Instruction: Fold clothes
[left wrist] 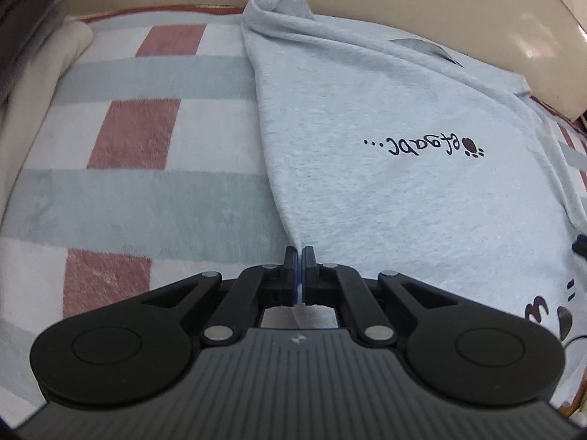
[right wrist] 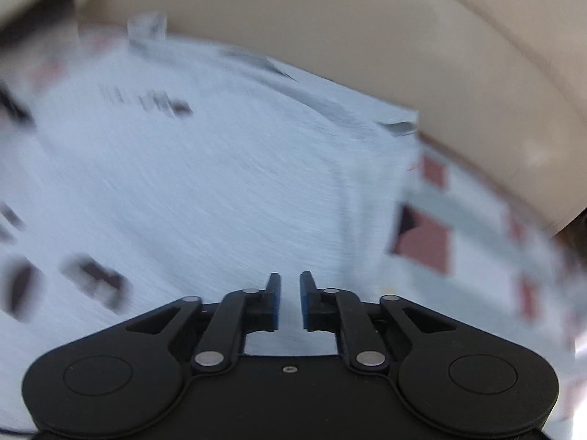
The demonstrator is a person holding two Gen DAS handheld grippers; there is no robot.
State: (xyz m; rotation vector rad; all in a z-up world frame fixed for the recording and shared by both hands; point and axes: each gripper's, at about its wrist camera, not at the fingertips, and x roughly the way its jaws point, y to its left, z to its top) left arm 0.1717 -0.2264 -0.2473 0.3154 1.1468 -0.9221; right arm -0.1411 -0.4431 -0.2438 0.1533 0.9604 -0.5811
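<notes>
The left gripper (left wrist: 301, 253) had its jaws pressed together on the near edge of the light grey T-shirt (left wrist: 385, 168), a thin sliver of cloth showing between the blue pads, though how much fabric lay inside the pinch was hidden by the black fingers. From that pinched point the shirt fanned away across a checked blanket (left wrist: 146, 168) of white, pale green and dusty red blocks, its left edge running as a straight fold up to a bunched, raised corner at the far end. Black script lettering with a paw print (left wrist: 425, 146) read upside down on the cloth, and a second dark print at the right edge was cut off by the frame. A small dark object at the far right margin was too little seen to name. Beyond the blanket curved a beige padded edge (left wrist: 513, 11), and pale and dark bundles at the upper left were out of focus. The right gripper (right wrist: 290, 286) stood narrowly parted with nothing between its pads, hanging over the same T-shirt (right wrist: 201, 201), which was heavily smeared by motion blur; its prints showed only as dark streaks. The blanket (right wrist: 477, 249) and the beige edge (right wrist: 403, 73) appeared to the right, also blurred
</notes>
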